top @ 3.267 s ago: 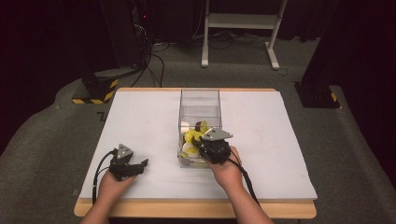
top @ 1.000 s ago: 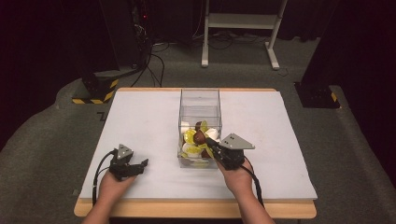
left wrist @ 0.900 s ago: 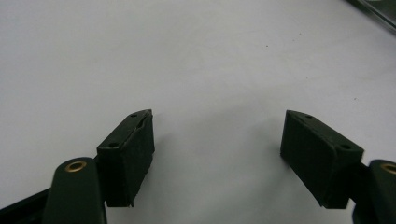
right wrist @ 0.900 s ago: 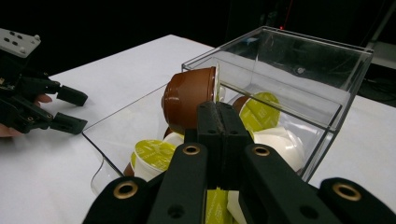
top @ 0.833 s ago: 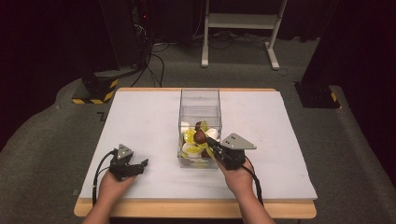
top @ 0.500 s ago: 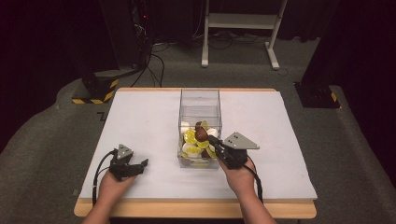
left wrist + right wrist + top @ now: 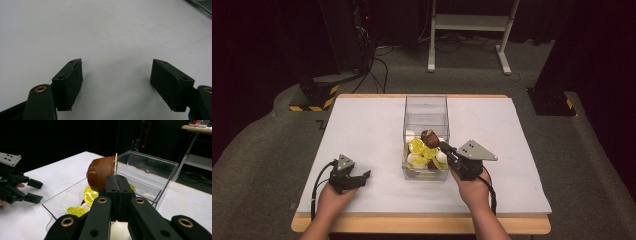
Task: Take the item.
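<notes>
A clear plastic bin (image 7: 426, 107) stands mid-table with several yellow-lidded and white capsules (image 7: 417, 146) in its near end. My right gripper (image 7: 438, 142) is shut on the rim of a brown capsule (image 7: 429, 136), held above the bin's near right part. In the right gripper view the brown capsule (image 7: 101, 172) lies on its side with its lid edge pinched between the jaws, over the bin (image 7: 150, 177). My left gripper (image 7: 364, 176) rests open on the white table at the near left, and its pads (image 7: 71, 80) have only bare table between them.
The white table (image 7: 362, 125) has its front edge near the person's hands. Behind the table, on the dark floor, lie cables and a white frame (image 7: 472, 25). The left gripper (image 7: 30, 190) appears at the left of the right gripper view.
My right gripper has lifted the brown capsule out of the bin and tilted back toward the right. The left gripper has stayed still.
</notes>
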`<action>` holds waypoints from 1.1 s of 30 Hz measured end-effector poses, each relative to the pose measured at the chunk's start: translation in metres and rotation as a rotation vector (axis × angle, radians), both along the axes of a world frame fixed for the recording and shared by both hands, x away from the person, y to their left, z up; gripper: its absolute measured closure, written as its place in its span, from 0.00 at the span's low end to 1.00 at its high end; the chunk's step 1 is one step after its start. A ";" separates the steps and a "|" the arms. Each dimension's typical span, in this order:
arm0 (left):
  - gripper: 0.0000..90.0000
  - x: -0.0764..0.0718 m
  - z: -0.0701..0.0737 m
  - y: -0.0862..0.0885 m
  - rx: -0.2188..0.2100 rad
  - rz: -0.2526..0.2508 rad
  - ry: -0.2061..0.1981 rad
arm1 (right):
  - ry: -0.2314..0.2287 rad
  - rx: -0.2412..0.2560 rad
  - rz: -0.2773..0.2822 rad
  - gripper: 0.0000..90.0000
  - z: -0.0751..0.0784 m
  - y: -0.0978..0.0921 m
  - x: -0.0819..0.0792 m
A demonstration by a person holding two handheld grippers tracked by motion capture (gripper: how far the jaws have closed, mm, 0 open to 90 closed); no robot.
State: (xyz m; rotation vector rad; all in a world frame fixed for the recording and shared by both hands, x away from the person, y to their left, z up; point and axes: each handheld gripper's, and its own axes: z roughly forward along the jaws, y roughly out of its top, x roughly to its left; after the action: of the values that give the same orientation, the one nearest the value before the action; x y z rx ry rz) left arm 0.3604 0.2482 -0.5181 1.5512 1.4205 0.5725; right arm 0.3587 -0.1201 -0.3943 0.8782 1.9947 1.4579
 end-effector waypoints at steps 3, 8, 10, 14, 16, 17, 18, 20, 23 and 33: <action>0.29 0.000 0.000 0.000 -0.002 0.001 0.000 | -0.005 0.005 -0.012 1.00 0.001 -0.005 0.000; 0.29 0.000 0.000 0.000 0.000 0.000 0.000 | -0.007 0.015 -0.029 1.00 0.003 -0.011 0.001; 0.29 0.000 0.000 0.000 0.000 0.000 0.000 | -0.008 0.015 -0.033 1.00 0.003 -0.012 0.001; 0.29 0.000 0.000 0.000 -0.003 0.002 0.000 | -0.010 0.021 -0.047 1.00 0.004 -0.018 0.003; 0.29 0.000 0.000 0.000 -0.004 0.003 -0.001 | -0.008 0.024 -0.054 1.00 0.004 -0.020 0.004; 0.29 0.000 0.000 0.000 -0.003 0.002 -0.001 | -0.008 0.027 -0.061 1.00 0.004 -0.023 0.005; 0.29 0.000 0.000 0.000 -0.003 0.002 -0.001 | -0.004 0.029 -0.066 1.00 0.004 -0.025 0.005; 0.29 0.000 0.000 0.000 -0.002 0.001 0.000 | -0.008 0.030 -0.074 1.00 0.004 -0.027 0.006; 0.29 0.000 0.000 0.000 -0.003 0.002 -0.001 | -0.004 0.033 -0.086 1.00 0.004 -0.031 0.008; 0.29 0.000 0.000 0.000 -0.003 0.002 -0.001 | -0.002 0.038 -0.122 1.00 0.003 -0.043 0.012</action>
State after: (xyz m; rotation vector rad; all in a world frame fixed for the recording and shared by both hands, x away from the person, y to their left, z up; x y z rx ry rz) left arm 0.3602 0.2478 -0.5181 1.5475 1.4219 0.5723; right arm 0.3702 -0.1631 -0.3917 0.9963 1.8831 1.4309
